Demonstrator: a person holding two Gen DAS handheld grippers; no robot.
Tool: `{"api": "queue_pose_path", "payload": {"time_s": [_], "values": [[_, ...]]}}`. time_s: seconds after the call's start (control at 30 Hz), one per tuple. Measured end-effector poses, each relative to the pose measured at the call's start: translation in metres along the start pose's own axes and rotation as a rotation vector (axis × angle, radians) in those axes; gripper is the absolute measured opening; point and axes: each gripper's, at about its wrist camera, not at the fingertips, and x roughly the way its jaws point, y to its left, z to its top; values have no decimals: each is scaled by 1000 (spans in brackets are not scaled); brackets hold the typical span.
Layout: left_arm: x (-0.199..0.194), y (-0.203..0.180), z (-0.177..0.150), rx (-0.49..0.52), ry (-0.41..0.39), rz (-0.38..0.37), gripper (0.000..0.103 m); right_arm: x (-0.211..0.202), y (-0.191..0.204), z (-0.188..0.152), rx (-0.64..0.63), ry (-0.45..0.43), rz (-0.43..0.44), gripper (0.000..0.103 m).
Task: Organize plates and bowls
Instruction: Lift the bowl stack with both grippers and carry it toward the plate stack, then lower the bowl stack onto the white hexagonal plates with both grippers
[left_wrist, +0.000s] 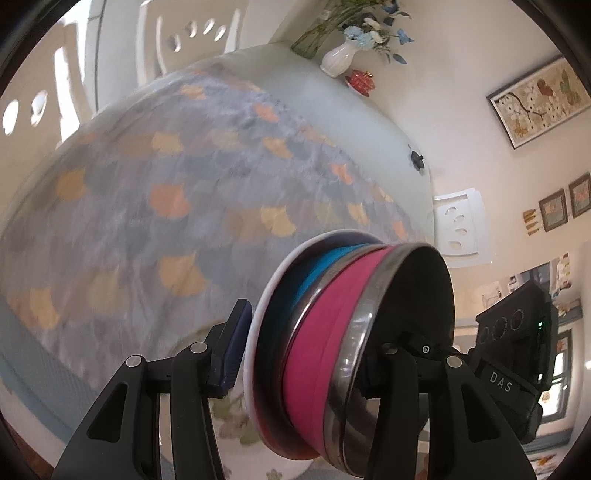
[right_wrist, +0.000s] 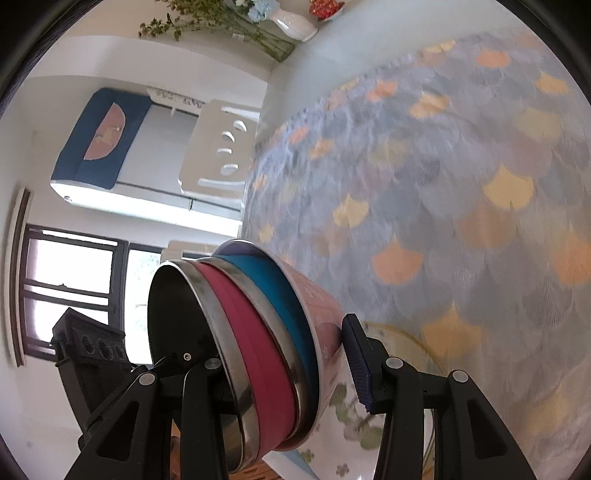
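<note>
A nested stack of bowls (left_wrist: 317, 332) hangs tilted on its side above the table: a steel bowl with a pink band innermost, a steel one with a blue band (left_wrist: 325, 266), and a white outer bowl. My left gripper (left_wrist: 314, 350) is shut on the stack's wall, blue pad (left_wrist: 231, 354) outside, other finger inside the steel bowl. My right gripper (right_wrist: 275, 362) grips the same stack (right_wrist: 258, 332) from the opposite side, its blue pad (right_wrist: 356, 363) against the pink-patterned outer bowl (right_wrist: 325, 310). A floral plate (right_wrist: 354, 421) lies just below the stack.
The table wears a grey-blue cloth with orange and yellow fan shapes (left_wrist: 166, 177). At its far end stand a white vase of flowers (left_wrist: 338, 57) and a small red object (left_wrist: 362, 81). White chairs (left_wrist: 184, 40) stand around it. Motion blur smears the cloth.
</note>
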Motion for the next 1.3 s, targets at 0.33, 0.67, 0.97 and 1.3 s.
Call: {"api": "queue_pose_path", "payload": {"time_s": [0.33,0.67,0.97,1.3], "values": [[2,27,-47,-75,72,-22,44,2,-21,-43,36,65,-28,44],[11,42,-84,-88,138,-2,44,5,-38,-79,73,148,-105,44],[18,45,-85,-41,135,-1,43,9,-32,-84,32,163,-173,44],[21,57,-79,-62,113,-22,43,16,-26,-82,16,172,-214,44]]}}
